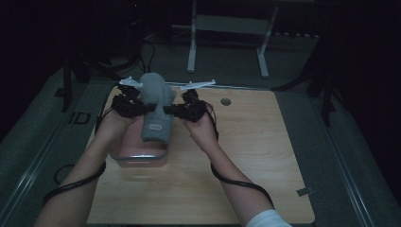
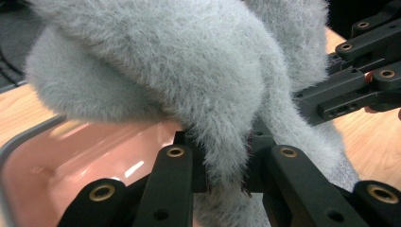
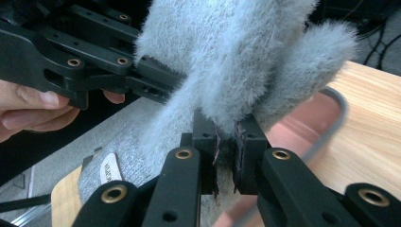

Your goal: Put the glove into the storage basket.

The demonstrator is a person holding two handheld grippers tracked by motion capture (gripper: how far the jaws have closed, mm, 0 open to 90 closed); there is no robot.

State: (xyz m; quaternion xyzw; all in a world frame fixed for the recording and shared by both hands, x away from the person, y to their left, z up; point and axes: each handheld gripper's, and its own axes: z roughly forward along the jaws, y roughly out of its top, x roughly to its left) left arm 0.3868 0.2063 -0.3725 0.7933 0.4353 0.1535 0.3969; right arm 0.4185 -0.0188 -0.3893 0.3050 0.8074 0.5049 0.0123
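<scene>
Both jaws pinch the grey fuzzy garment [image 1: 156,106] over the pink bin [image 1: 139,153]; left gripper [image 1: 144,108], right gripper [image 1: 166,110]. Keep grips level, lower centred into bin.

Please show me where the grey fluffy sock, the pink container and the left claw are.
grey fluffy sock [image 1: 155,97]: high view, its upper fuzzy part.
pink container [image 2: 71,156]: left gripper view, its inner wall.
left claw [image 2: 226,177]: left gripper view, between its tips, pinching the sock.

The high view looks forward and down over the wooden table [image 1: 246,156]. Both gripper views sit close, facing inward from opposite sides, sharing the grey fuzzy garment [image 2: 189,80].
</scene>
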